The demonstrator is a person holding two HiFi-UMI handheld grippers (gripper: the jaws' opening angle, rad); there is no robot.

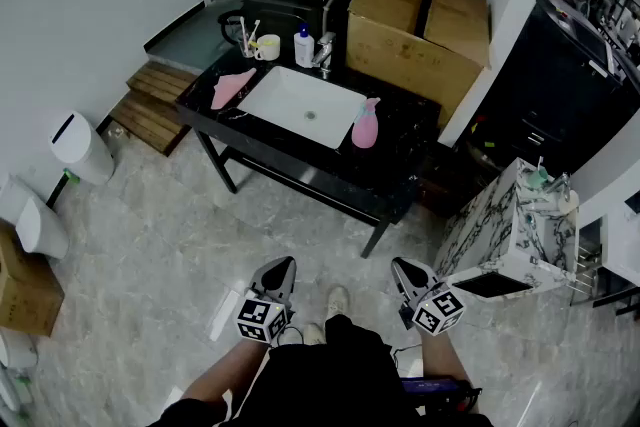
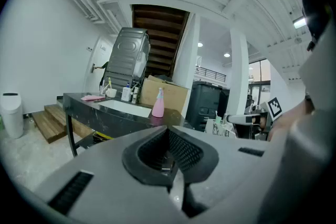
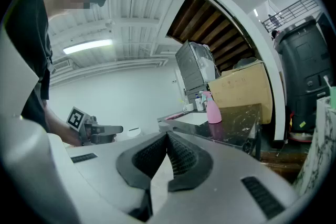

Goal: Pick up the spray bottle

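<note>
The pink spray bottle (image 1: 365, 125) stands upright on the black counter (image 1: 405, 140), just right of the white sink (image 1: 300, 105). It also shows far ahead in the left gripper view as the pink spray bottle (image 2: 158, 104), and in the right gripper view as the pink spray bottle (image 3: 212, 110). Both grippers hang low near the person's feet, well short of the counter. My left gripper (image 1: 280, 265) (image 2: 169, 134) is shut with nothing in it. My right gripper (image 1: 403, 267) (image 3: 168, 136) is likewise shut and empty.
On the counter lie a pink cloth (image 1: 232, 87), a cup with toothbrushes (image 1: 265, 46), a white bottle (image 1: 304, 46) and a faucet (image 1: 325, 50). A large cardboard box (image 1: 420, 25) stands behind. A marble-patterned cabinet (image 1: 510, 225) stands at the right, a white bin (image 1: 80, 147) at the left.
</note>
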